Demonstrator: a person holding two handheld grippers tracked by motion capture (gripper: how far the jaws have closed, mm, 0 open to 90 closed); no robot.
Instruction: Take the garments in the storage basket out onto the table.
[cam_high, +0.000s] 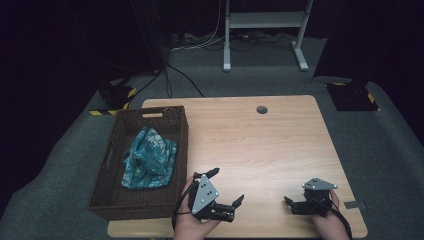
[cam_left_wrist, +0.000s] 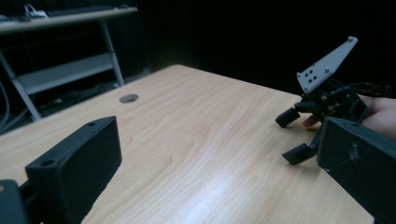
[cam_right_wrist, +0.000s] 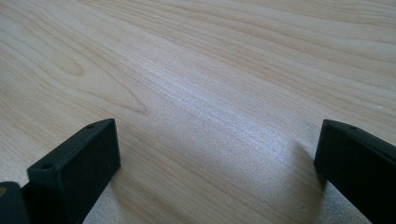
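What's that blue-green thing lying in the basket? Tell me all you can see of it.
It is a crumpled cloth, teal with paler blotchy patterning, soft and loosely bunched rather than folded. It lies inside the dark woven basket at the table's left side, its top heaped toward the far end. Neither tool touches it; the left tool sits on the table just right of the basket.

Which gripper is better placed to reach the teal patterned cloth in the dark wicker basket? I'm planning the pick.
Left: the left gripper, open, sits beside the basket holding the cloth; the right gripper is farther away.
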